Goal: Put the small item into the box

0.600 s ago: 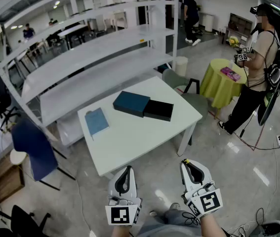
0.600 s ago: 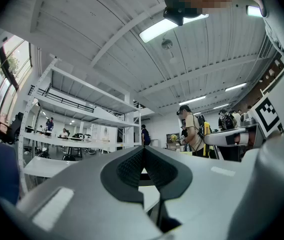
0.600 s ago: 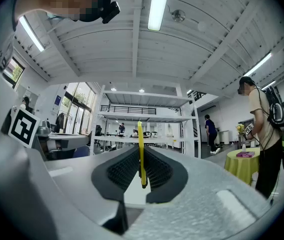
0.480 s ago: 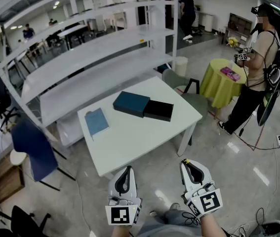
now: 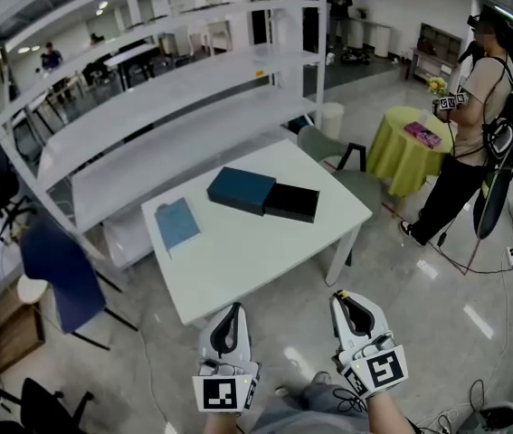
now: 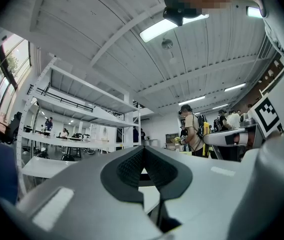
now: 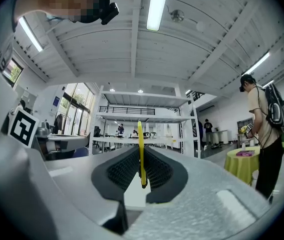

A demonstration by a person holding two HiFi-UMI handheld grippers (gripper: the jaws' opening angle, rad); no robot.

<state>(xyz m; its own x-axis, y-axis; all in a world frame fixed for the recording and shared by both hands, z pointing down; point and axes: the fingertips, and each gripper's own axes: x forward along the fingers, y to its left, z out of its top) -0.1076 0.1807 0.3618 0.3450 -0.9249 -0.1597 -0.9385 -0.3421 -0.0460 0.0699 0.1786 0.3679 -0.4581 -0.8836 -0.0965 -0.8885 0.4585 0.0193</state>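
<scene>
On the white table [image 5: 247, 251] lies a dark teal box [image 5: 241, 189] with a black part [image 5: 292, 202] sticking out at its right end. A light blue booklet [image 5: 177, 221] lies to its left. Both grippers hang short of the table's near edge. My left gripper [image 5: 232, 311] [image 6: 143, 159] is shut, with its pads pressed together on nothing. My right gripper [image 5: 340, 298] [image 7: 141, 166] is shut on a thin yellow item [image 7: 140, 151], which stands upright between the pads. Its yellow tip [image 5: 337, 294] shows in the head view.
A tall white shelving rack [image 5: 193, 89] stands behind the table. To the right are a grey-green chair [image 5: 328, 150], a round table with a yellow-green cloth [image 5: 405, 156] and a standing person [image 5: 473, 134]. A blue chair [image 5: 61, 274] is at the left. Cables [image 5: 473, 265] lie on the floor.
Neither gripper nor the things on the table have moved. The person far back has walked further away, and the person at the right has shifted a little.
</scene>
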